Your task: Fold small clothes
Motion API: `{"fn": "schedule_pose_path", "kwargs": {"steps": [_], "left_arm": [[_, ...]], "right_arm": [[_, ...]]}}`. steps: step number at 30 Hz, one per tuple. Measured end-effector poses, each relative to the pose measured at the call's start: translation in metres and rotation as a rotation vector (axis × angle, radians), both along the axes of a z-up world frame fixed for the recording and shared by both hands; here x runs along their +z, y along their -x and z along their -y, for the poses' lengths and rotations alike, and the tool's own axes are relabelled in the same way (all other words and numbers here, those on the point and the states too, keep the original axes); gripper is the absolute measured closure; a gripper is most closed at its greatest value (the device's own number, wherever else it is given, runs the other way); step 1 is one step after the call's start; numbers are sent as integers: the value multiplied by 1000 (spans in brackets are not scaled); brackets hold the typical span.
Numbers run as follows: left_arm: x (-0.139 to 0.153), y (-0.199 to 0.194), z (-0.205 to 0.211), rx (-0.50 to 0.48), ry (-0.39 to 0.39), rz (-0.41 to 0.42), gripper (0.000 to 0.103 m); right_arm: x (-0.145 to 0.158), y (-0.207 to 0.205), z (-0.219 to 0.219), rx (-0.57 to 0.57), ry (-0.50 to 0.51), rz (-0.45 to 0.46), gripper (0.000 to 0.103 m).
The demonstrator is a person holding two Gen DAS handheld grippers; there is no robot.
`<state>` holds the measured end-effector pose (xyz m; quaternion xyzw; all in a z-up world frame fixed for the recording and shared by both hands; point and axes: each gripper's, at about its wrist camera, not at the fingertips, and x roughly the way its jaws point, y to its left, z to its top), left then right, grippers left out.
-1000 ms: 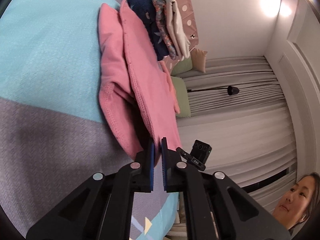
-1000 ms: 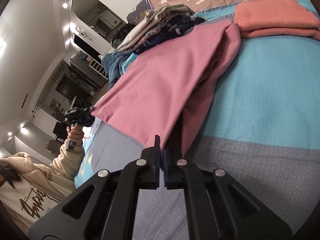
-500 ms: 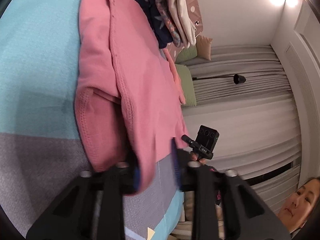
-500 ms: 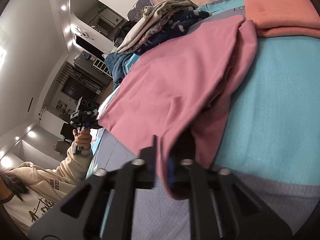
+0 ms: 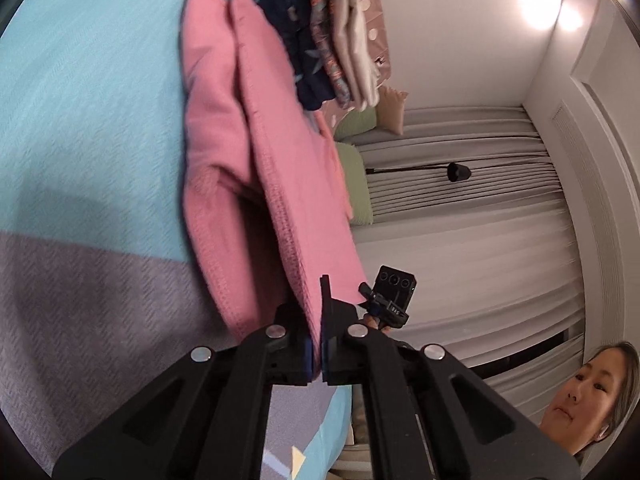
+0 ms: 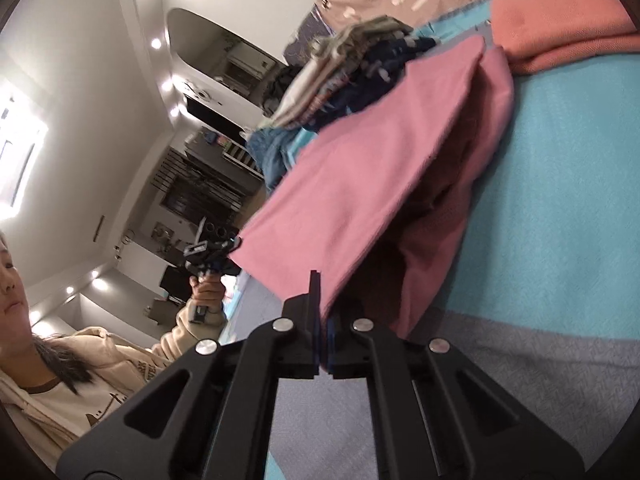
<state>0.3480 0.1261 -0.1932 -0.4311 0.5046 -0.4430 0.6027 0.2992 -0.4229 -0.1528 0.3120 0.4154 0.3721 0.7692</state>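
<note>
Both grippers pinch the pink cloth's near corners

The left gripper [image 5: 316,344] and right gripper [image 6: 323,340] are each clamped on an edge of the pink cloth [image 5: 280,184], which stretches ahead over the bed [image 5: 80,120]. A good fold likely needs both corners carried forward level, onto the far edge.

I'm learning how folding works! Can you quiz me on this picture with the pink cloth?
1. True or false: the left hand-held gripper is shut on the pink cloth.
2. What lies on the bed behind the pink cloth: A) an orange cloth, B) a shoe, C) a book?
3. Fill in: the right hand-held gripper grips the cloth's ____.

Key: 1 true; 2 A; 3 edge.
</note>
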Motion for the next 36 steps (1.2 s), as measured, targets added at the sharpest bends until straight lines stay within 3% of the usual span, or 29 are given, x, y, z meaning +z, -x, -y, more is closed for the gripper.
{"fn": "schedule_pose_path", "kwargs": {"steps": [7,17,20,21,22,23,24,26,30,33,36], "left_arm": [[-15,1,-1,-26,-65,-69,101],[-8,1,1,-70,-202,-78,100],[14,2,-11,-51,-276,-4,99],[26,3,-17,-37,-313,32,98],[40,4,-21,-22,-361,76,97],[53,4,-22,-8,-402,122,92],[67,5,-20,2,-432,174,87],[101,4,-4,-13,-453,298,80],[126,-3,61,-96,-330,419,64],[98,-2,120,-158,-364,386,63],[61,9,160,-262,-415,347,63]], "right_arm": [[-15,5,0,4,48,-70,101],[-23,6,-1,8,134,-133,101],[-14,11,-3,13,221,-141,99],[-9,14,-3,15,264,-138,91],[-2,17,-4,17,324,-129,84],[8,23,-5,14,392,-105,71],[27,30,-6,-31,483,-43,49],[56,37,-10,-130,574,63,38],[92,30,-64,-224,649,231,38],[79,24,-137,-215,810,268,42],[52,26,-183,-158,807,240,47]]}}
